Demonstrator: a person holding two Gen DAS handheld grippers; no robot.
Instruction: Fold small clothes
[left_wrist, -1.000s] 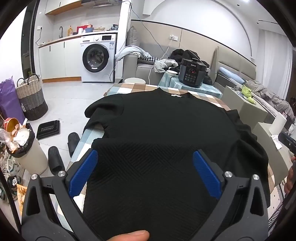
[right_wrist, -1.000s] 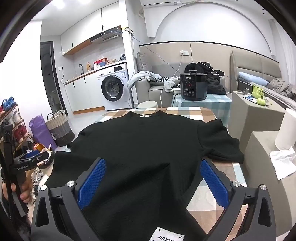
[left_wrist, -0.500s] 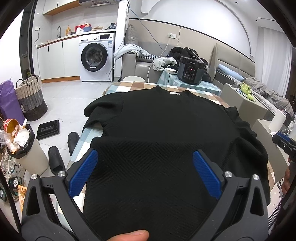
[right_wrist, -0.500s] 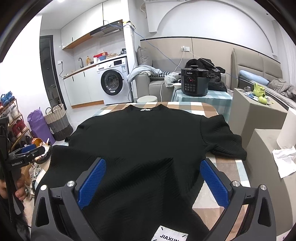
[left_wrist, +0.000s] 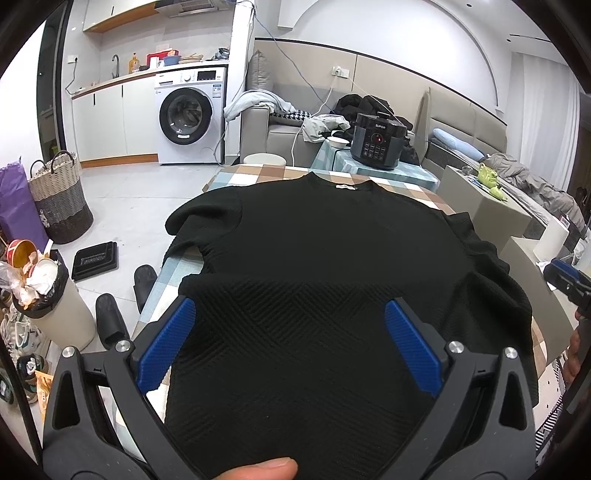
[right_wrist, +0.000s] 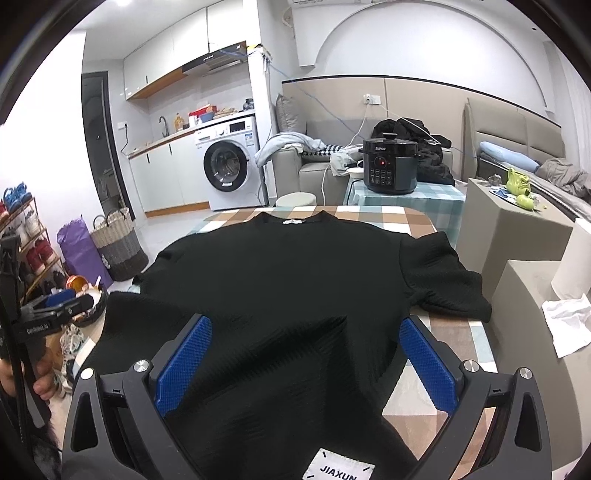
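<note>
A black knit short-sleeved top (left_wrist: 325, 254) (right_wrist: 295, 280) lies spread flat on the checked table (left_wrist: 236, 177) (right_wrist: 410, 221), neckline at the far end. My left gripper (left_wrist: 288, 310) hovers open over the near hem on the left side, blue pads (left_wrist: 166, 347) wide apart and holding nothing. A thumb (left_wrist: 266, 467) shows at the bottom edge. My right gripper (right_wrist: 304, 325) hovers open over the hem's right part, with nothing between its pads (right_wrist: 428, 365). Each gripper appears at the edge of the other's view: right gripper (left_wrist: 565, 277), left gripper (right_wrist: 55, 306).
A black pressure cooker (right_wrist: 389, 166) stands on a small table beyond. Beige boxes (right_wrist: 517, 229) and a white tissue (right_wrist: 569, 321) are to the right. On the floor at left are a bin (left_wrist: 48, 295), slippers (left_wrist: 110, 317) and a woven basket (left_wrist: 59, 199).
Both grippers have drifted only slightly over the hem and stay open. The top has not moved.
</note>
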